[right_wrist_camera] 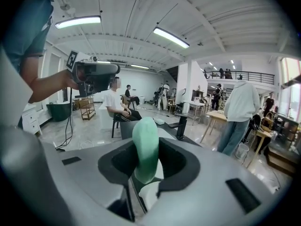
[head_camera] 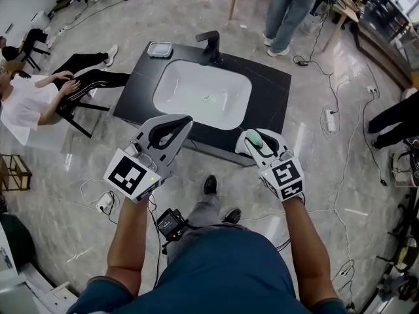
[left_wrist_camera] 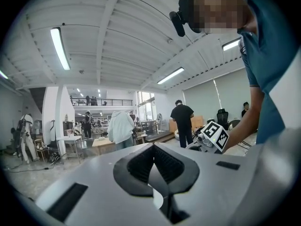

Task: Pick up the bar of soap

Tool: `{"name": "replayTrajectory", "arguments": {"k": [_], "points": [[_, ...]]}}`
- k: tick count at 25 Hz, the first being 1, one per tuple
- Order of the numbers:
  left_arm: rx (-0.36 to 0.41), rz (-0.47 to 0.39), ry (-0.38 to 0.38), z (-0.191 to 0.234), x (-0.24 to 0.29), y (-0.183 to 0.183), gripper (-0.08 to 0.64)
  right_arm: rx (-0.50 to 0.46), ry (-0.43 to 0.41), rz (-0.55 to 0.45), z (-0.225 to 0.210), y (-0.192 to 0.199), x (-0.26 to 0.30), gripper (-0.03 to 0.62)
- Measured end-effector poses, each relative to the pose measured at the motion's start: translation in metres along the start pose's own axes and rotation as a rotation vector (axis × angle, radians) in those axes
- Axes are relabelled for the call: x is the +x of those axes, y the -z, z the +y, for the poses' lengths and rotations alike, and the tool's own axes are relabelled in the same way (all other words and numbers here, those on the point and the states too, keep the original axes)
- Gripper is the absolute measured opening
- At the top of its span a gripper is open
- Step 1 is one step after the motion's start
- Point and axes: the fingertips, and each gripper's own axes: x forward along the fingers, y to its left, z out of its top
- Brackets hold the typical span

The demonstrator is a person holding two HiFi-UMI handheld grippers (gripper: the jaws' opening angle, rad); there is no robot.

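Observation:
The pale green bar of soap stands on edge between the jaws of my right gripper, which is shut on it. In the right gripper view the soap sticks up past the fingertips of the right gripper. It hangs in the air in front of the black sink counter. My left gripper is beside it at the left, its tips meeting and nothing held. In its own view the left gripper is shut and empty.
The counter holds a white basin, a black faucet and a small dish at its far left corner. A person sits on a chair at the left; another stands behind the counter. Cables lie on the floor.

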Motion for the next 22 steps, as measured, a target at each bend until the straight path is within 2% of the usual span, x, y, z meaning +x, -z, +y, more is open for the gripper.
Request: {"name": "replayTrajectory", "arguments": {"k": [12, 22], "points": [[-0.021, 0.007, -0.048, 0.014, -0.018, 0.010, 0.002, 0.009, -0.026, -0.013, 0.007, -0.016, 0.033, 0.127], [-0.039, 0.009, -0.072, 0.024, -0.033, 0.022, 0.002, 0.032, -0.051, 0.029, 0.015, -0.001, 0.070, 0.127]]}}
